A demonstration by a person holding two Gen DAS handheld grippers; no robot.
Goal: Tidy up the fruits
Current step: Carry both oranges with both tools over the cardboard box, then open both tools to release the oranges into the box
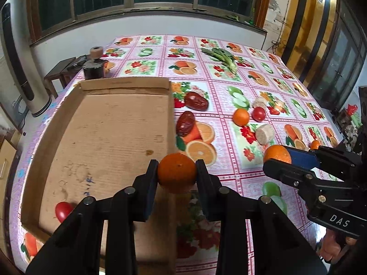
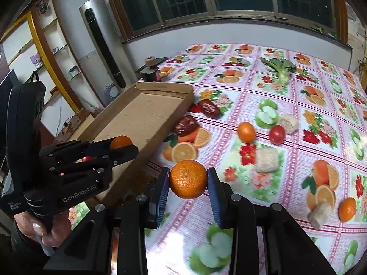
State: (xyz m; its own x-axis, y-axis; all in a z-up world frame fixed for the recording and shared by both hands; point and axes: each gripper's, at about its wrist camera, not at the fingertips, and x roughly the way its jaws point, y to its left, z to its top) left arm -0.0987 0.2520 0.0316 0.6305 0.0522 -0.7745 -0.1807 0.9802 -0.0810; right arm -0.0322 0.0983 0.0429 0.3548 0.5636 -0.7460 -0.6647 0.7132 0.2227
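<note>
Left gripper (image 1: 176, 171): pinched a dark orange (image 1: 177, 172) between both fingers, held over the right edge of the cardboard tray (image 1: 110, 126), near its front corner
Right gripper (image 2: 188, 180): pinched a second orange (image 2: 188, 179), held above the tablecloth (image 2: 286, 165), just right of the tray
Tray: lay along the table's left edge; a red tomato (image 1: 63, 210) sat in its front left corner
Table: two dates (image 1: 196, 100) lay just beside the tray's right edge; a loose orange (image 1: 240, 116) and another tomato (image 1: 259, 114) lay mid-table; leafy greens (image 1: 222, 58) lay toward the far edge
</note>
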